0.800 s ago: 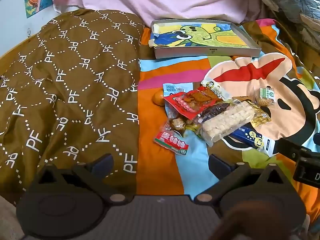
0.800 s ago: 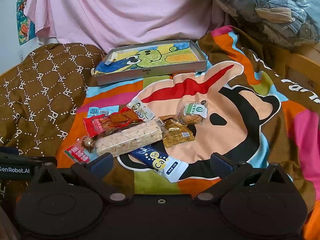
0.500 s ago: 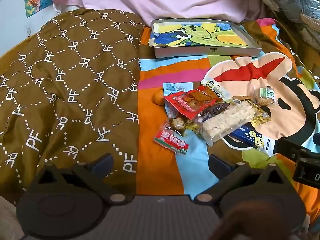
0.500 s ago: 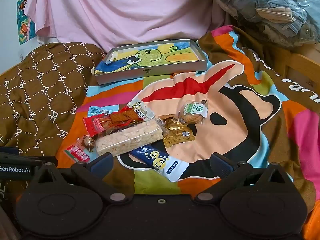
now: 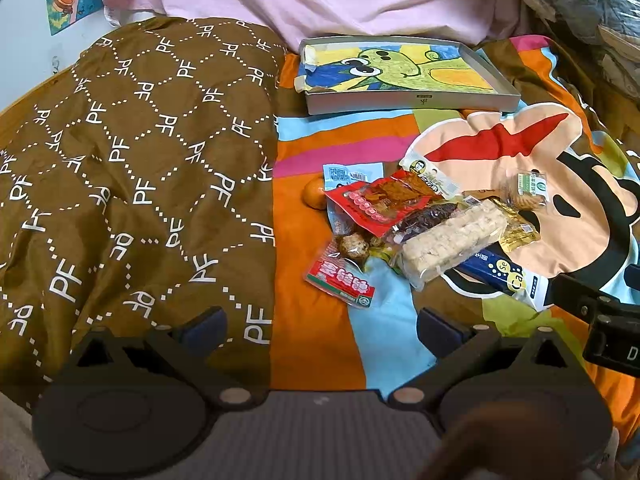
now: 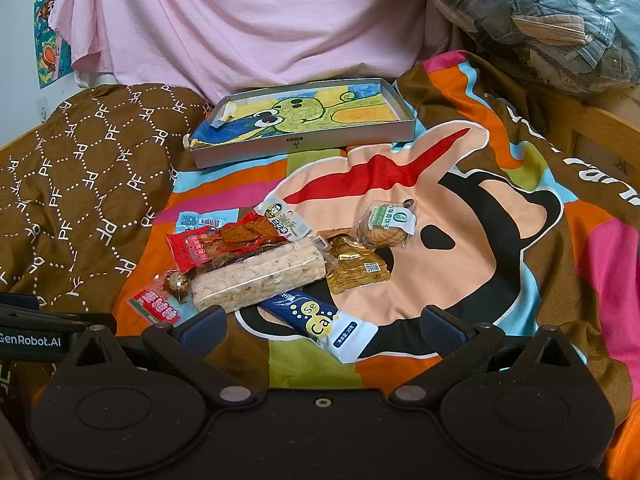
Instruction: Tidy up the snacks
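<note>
Snacks (image 6: 256, 276) heaped just ahead of right gripper (image 6: 322, 330), none boxed; tray (image 6: 304, 142) beyond, bare. Both grippers, left (image 5: 320, 326) included, spread apart, holding nothing.

Roughly ten snack packets (image 6: 256, 276), one orange (image 5: 314, 197), one shallow box (image 6: 304, 144).

Left wrist view: looks forward and down along 2 spread fingers at the frame's bottom edge, over a brown quilt (image 5: 132, 184) on the left; snack pile (image 5: 420, 232) sits right of centre.
Right wrist view: same forward-down aim from further right; the pile (image 6: 264, 264) lies left of centre, near the lower fingers.
Shared: both views take in the pile, the shallow box (image 5: 408, 102) (image 6: 304, 142) in the upper middle, and the cartoon bedspread (image 5: 532, 168) (image 6: 460, 216).
</note>
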